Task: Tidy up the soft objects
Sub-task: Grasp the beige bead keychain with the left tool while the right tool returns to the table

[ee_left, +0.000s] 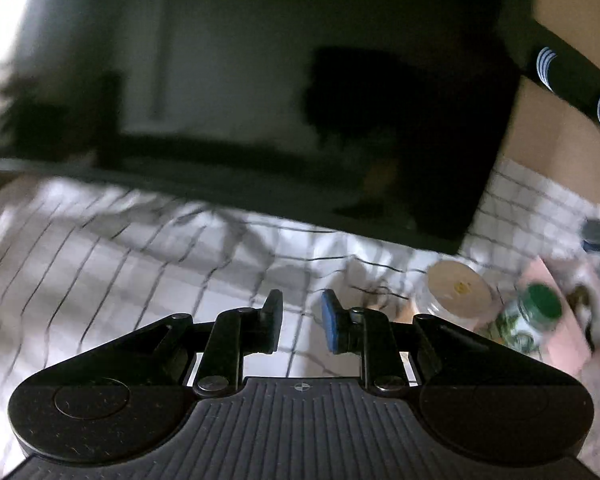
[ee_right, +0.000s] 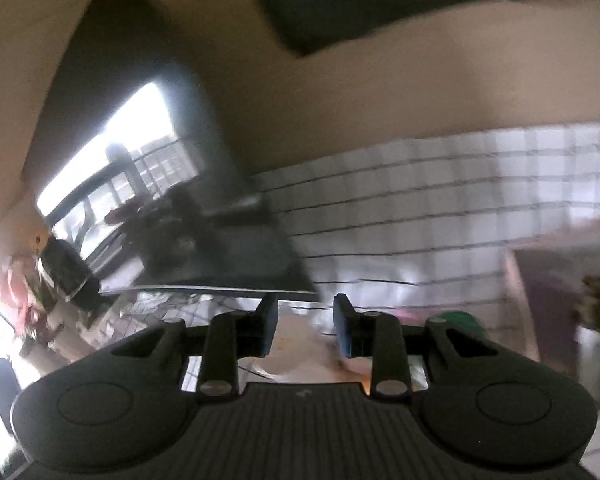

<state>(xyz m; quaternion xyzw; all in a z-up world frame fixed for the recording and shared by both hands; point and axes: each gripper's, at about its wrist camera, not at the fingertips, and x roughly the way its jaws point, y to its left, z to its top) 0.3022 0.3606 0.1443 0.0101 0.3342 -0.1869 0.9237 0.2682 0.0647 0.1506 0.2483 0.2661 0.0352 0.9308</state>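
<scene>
Checked cloth [ee_left: 100,260] | both hand-held grippers apart, empty | green-lidded jar [ee_left: 536,312] clear left-view only

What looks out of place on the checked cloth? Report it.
The cloth is rumpled into folds in front of the dark screen. A green-capped bottle lies tilted beside a jar. The frames are too blurred to show spills or damage.

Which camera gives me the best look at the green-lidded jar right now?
The left wrist view: the green-lidded jar shows lid and body, though blurred, at lower right. The right wrist view catches only a green patch behind its fingers.
</scene>
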